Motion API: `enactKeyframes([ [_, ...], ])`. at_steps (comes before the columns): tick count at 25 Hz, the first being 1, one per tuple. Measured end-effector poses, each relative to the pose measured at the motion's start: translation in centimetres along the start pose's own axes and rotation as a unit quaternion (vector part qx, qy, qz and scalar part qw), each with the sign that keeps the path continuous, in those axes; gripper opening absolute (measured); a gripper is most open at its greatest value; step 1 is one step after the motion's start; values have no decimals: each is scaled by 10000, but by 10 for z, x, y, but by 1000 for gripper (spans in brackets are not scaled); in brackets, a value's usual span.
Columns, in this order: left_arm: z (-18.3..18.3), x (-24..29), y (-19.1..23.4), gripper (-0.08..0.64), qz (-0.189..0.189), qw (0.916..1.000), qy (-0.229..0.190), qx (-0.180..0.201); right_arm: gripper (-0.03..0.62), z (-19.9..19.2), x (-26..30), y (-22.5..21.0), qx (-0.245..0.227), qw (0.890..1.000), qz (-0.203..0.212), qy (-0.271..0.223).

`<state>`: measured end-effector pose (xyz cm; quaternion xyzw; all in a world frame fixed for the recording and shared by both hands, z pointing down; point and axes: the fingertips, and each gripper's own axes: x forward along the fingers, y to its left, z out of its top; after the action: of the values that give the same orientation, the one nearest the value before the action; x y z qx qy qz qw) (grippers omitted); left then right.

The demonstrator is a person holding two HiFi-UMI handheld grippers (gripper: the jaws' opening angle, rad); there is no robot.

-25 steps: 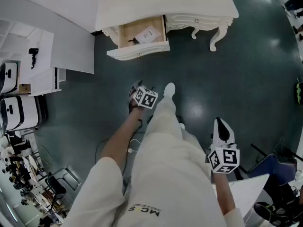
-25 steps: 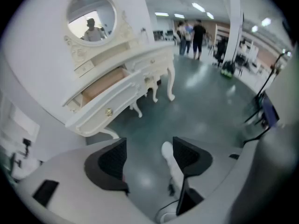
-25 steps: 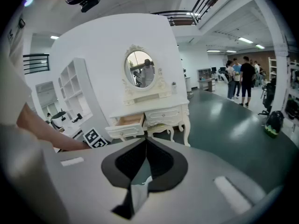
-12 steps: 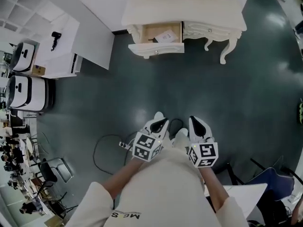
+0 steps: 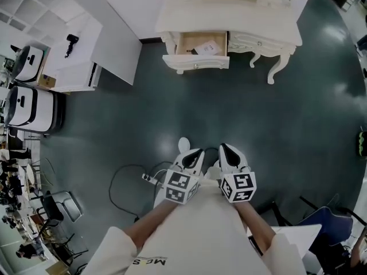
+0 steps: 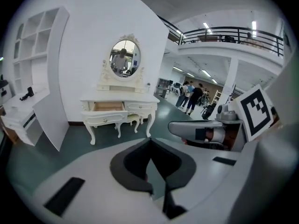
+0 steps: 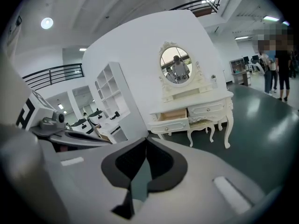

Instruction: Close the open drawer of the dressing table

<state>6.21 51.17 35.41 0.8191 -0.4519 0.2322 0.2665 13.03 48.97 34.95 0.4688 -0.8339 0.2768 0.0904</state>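
The cream dressing table (image 5: 229,7) stands far ahead at the top of the head view. Its left drawer (image 5: 196,53) is pulled out, with a paper and a small dark item inside. The open drawer (image 6: 106,107) also shows in the left gripper view, and as the drawer (image 7: 172,115) under the oval mirror in the right gripper view. My left gripper (image 5: 195,152) and right gripper (image 5: 225,148) are side by side close to my body, well short of the table. Both point toward it with jaws together and nothing held, the left gripper (image 6: 149,143) and the right gripper (image 7: 145,143).
A white shelf unit and angled panel (image 5: 109,39) stand left of the table. White machines (image 5: 28,110) line the left edge. A cable with a power strip (image 5: 129,179) lies on the dark floor by my shoe (image 5: 183,145). A blue chair (image 5: 327,222) is at the right. Several people (image 6: 191,97) stand far off.
My left gripper has swung in from ahead-left and my right gripper from the lower right, and they now sit side by side. The table has shifted toward the centre of the head view.
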Motion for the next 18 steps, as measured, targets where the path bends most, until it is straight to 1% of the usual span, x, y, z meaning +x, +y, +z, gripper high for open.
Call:
enactKeyframes([
  [4,6,11,24,9,16,9997,-90,-228,2,1,25,5,-128,9997,-12,185],
  [6,13,13,37,9,-46,9997,-137,-185,1,7,41,10,-153,9997,-39,200],
  [8,23,15,52,9,-156,9998,-150,-51,2,13,58,16,-150,9996,-78,235],
  [10,34,20,74,9,-222,9995,-203,31,2,20,78,22,-164,9993,-162,279],
  [15,69,23,138,9,-360,9991,-205,-49,2,54,138,44,-238,9987,-377,227],
  [18,85,26,175,9,-454,9986,-264,-51,2,69,173,53,-80,9982,-519,279],
])
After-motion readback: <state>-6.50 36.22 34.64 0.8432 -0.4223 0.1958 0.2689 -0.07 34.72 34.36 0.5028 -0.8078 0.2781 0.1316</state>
